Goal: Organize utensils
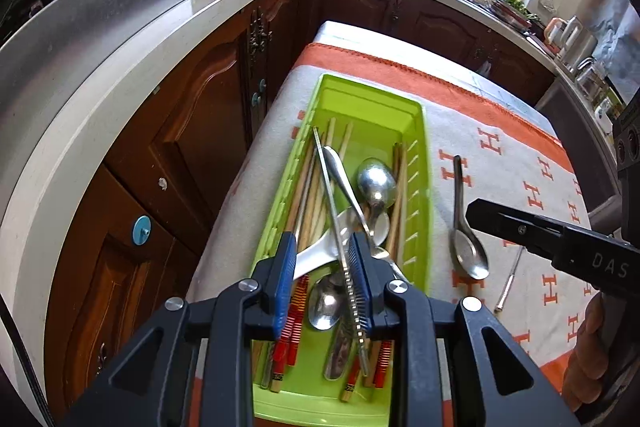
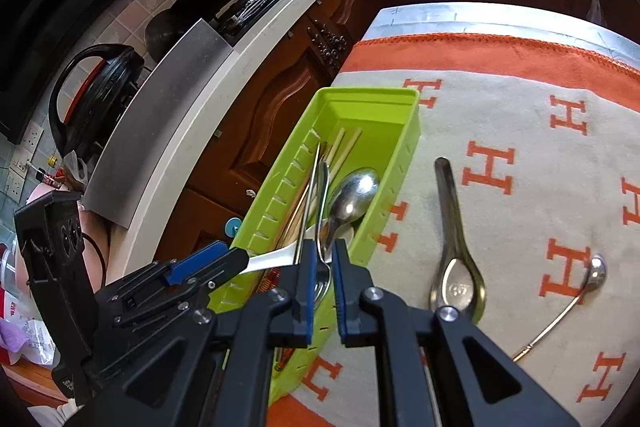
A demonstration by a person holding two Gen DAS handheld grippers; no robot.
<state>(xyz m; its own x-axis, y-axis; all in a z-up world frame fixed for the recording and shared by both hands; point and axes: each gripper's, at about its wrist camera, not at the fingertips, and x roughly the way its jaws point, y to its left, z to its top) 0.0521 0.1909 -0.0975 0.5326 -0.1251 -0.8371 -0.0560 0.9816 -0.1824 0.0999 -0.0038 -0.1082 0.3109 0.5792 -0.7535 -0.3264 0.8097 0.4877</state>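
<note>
A green tray (image 1: 420, 155) (image 2: 360, 95) on the cloth holds wooden chopsticks, several metal spoons and a white spoon (image 1: 320, 253). My left gripper (image 1: 322, 241) hangs over the tray's near end with its jaws open. A metal chopstick (image 1: 332, 203) lies between them, leaning on the right blue pad (image 1: 360, 287). My right gripper (image 2: 324, 247) hovers by the tray's right wall, its jaws a narrow gap apart and holding nothing; a spoon in the tray shows through the gap. A metal soup spoon (image 1: 466, 247) (image 2: 456, 267) lies on the cloth beside the tray.
A small long-handled spoon (image 2: 596, 273) lies further right on the cloth (image 2: 520, 131), which is grey with orange letters. The table's left edge drops off toward dark wooden cabinets (image 1: 192, 131) under a pale counter. A hand (image 1: 592, 339) holds the right gripper.
</note>
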